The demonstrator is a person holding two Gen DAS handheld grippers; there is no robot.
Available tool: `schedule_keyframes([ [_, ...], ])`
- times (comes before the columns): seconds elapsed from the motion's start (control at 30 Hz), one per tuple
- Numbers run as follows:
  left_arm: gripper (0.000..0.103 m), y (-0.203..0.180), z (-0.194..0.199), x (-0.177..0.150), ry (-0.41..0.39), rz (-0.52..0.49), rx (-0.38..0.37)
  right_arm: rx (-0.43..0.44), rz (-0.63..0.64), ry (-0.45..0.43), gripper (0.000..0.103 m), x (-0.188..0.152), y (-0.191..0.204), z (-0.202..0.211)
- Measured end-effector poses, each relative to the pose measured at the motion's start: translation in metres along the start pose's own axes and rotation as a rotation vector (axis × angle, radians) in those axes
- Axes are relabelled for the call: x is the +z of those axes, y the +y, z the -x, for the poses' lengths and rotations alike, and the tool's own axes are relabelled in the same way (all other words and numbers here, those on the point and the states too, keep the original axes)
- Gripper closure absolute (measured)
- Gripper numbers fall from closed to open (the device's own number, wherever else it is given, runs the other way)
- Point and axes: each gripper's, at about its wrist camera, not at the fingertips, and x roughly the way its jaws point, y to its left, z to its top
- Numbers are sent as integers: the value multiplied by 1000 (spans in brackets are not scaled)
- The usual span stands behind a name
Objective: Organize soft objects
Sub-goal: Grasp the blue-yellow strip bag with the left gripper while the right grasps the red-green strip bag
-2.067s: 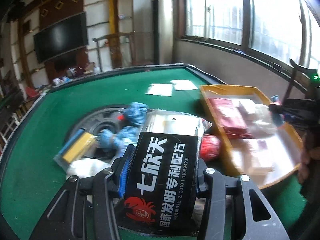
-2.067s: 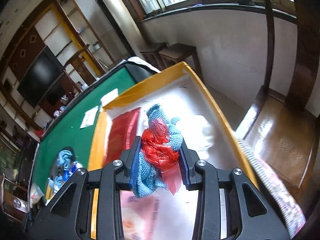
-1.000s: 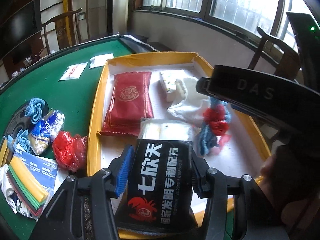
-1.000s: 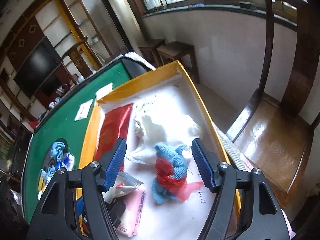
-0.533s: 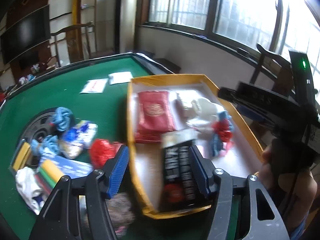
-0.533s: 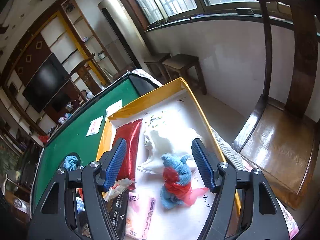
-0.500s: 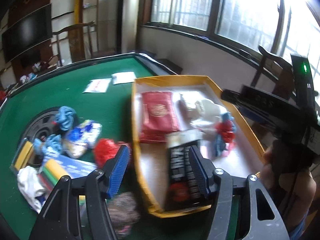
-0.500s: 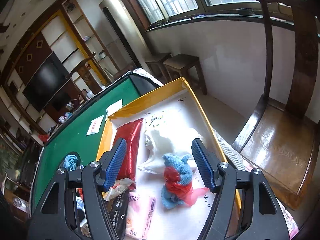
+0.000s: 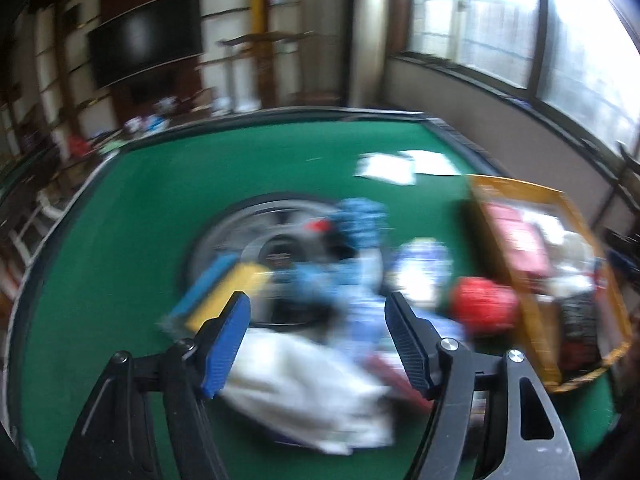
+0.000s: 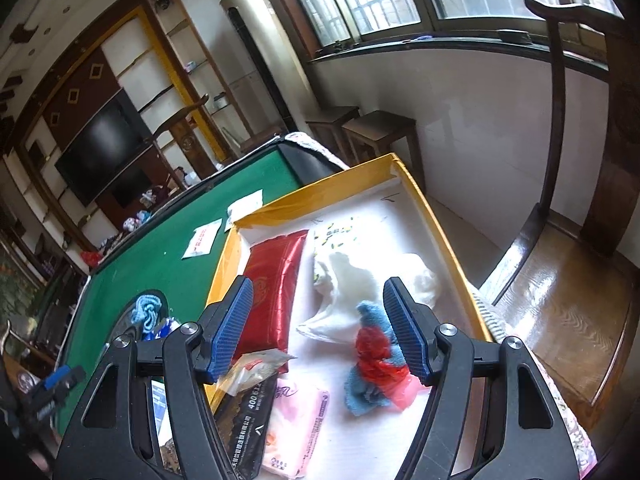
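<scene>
- One shallow yellow-walled tray with a white floor (image 10: 434, 222) sits at the right edge of the green felt table (image 10: 172, 256); its far wall is near the table's far right corner.
- Tray contents, right wrist view: a long red foil packet (image 10: 276, 276) along the left wall; a white patterned packet (image 10: 340, 236) at the far end beside it; a crumpled white cloth (image 10: 352, 288) in the middle; a blue knitted cloth tangled with a red plastic bag (image 10: 374, 360) just nearer than the white cloth; a pink tissue pack (image 10: 296, 424) and a black printed pouch (image 10: 248, 428) at the near end, the pouch against the left wall; a clear crinkled wrapper (image 10: 252, 368) lying over the pouch's far end.
- Right gripper (image 10: 318, 332): jaws spread wide, holding nothing, hovering above the tray's middle.
- Left gripper (image 9: 318, 340): jaws spread wide, empty, over a loose pile on the table left of the tray. This view is heavily blurred.
- Pile, as far as the blur allows: a white cloth (image 9: 308, 396) nearest, a blue knitted piece (image 9: 360, 220) farther off, a yellow-and-blue sponge-like block (image 9: 224, 288) at left, a red crumpled bag (image 9: 484, 304) close to the tray's left wall.
- Two white paper sachets (image 10: 204, 240) lie on the felt beyond the tray.
</scene>
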Motion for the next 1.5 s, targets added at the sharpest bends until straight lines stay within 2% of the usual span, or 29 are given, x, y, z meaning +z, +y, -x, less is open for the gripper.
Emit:
schedule_keyframes([
  [0.03, 33, 18, -8, 2, 16, 21, 28, 1, 5, 3, 35, -1, 2, -1],
  [0.23, 33, 81, -55, 11, 139, 88, 52, -4, 15, 13, 35, -2, 3, -4],
  [0.3, 33, 85, -64, 13, 162, 78, 27, -6, 15, 15, 35, -2, 4, -4],
  [0.37, 33, 79, -74, 13, 195, 21, -10, -6, 19, 22, 35, -3, 5, -6],
  [0.5, 33, 66, -86, 9, 186, -79, 42, -4, 27, 30, 35, -4, 8, -7],
  [0.73, 29, 69, -98, 14, 138, -51, 10, 14, 69, 31, 35, -8, 20, -8],
  [0.83, 29, 72, -96, 12, 134, -40, -14, 59, 105, 17, 35, -12, 31, -5],
  [0.93, 29, 71, -94, 8, 140, -53, -41, 157, 143, 0, 35, -15, 45, 1],
  [0.97, 29, 71, -93, 7, 144, -61, -52, 218, 156, 8, 35, -18, 51, 2],
  [1.07, 29, 67, -94, 0, 162, -96, -71, 387, 213, 92, 35, -32, 79, -3],
  [1.2, 27, 68, -96, -5, 145, -101, -73, 484, 405, 227, 35, -67, 138, -11],
  [1.3, 25, 73, -99, -3, 133, -63, -54, 492, 518, 296, 35, -91, 174, -18],
  [1.37, 28, 75, -100, -1, 130, -43, -42, 481, 573, 335, 35, -101, 189, -25],
  [1.43, 37, 77, -99, -1, 126, -25, -27, 446, 644, 382, 35, -111, 203, -33],
  [1.47, 51, 78, -97, -1, 123, -21, -22, 432, 677, 397, 35, -116, 209, -34],
  [1.5, 56, 80, -96, -1, 117, -15, 0, 413, 707, 400, 35, -118, 213, -36],
])
